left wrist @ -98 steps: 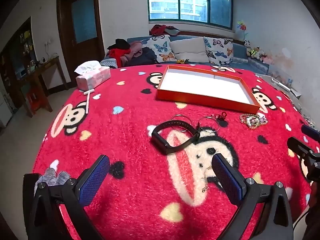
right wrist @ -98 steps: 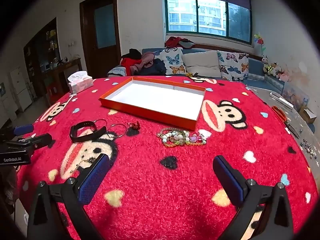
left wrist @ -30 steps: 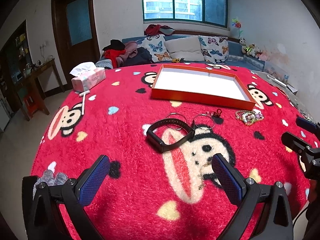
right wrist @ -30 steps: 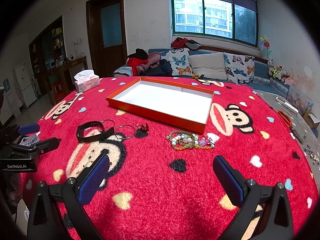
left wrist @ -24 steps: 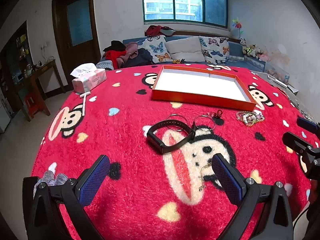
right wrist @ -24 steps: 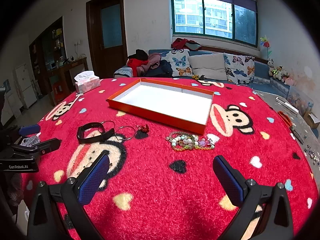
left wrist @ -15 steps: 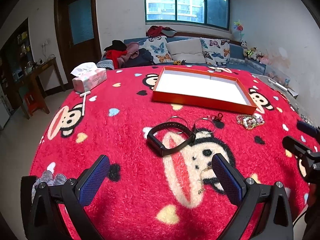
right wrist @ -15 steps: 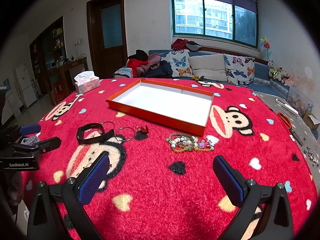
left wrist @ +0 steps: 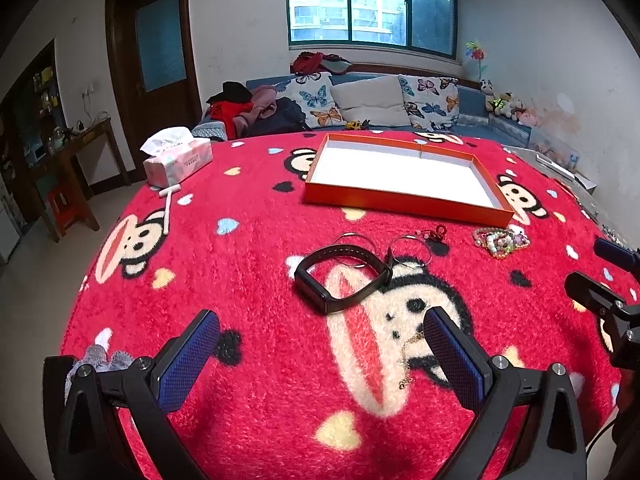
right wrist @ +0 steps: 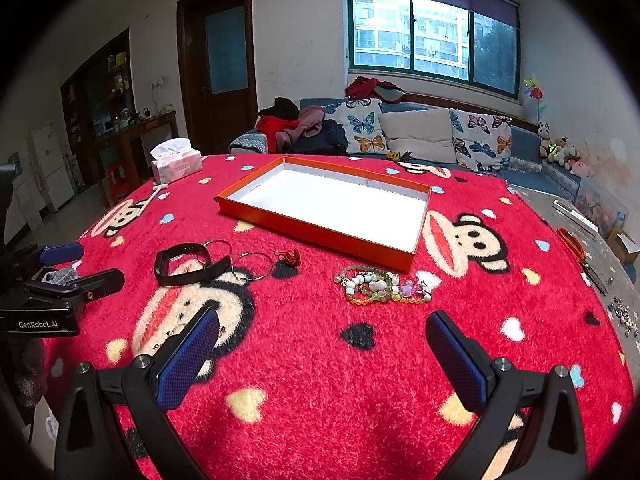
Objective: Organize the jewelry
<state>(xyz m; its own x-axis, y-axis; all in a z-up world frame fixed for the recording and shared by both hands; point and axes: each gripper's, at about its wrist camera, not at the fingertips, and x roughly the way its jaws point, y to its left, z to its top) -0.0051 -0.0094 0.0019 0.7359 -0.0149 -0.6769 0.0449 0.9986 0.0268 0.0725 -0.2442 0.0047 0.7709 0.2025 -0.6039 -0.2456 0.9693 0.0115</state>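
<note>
An empty orange tray with a white inside point(left wrist: 404, 202) point(right wrist: 320, 228) lies on the red monkey-print cloth. In front of it lie a black wristband point(left wrist: 340, 276) point(right wrist: 188, 266), two thin metal hoops point(left wrist: 408, 250) point(right wrist: 252, 266), a small red ornament point(left wrist: 438, 232) point(right wrist: 292, 258), beaded bracelets point(left wrist: 502, 242) point(right wrist: 380, 286) and a thin gold chain point(left wrist: 408, 360). My left gripper point(left wrist: 320, 354) is open and empty, short of the wristband. My right gripper point(right wrist: 320, 354) is open and empty, short of the beaded bracelets.
A tissue box point(left wrist: 176, 160) point(right wrist: 176, 164) stands at the cloth's far left, with a white stick point(left wrist: 168, 208) beside it. Scissors point(right wrist: 576, 248) and small beads point(right wrist: 622, 314) lie on the bare table at the right. A sofa with cushions point(left wrist: 372, 106) is behind.
Both grippers stayed open and nearly still, with only slight drift in view. The jewelry has not moved.
</note>
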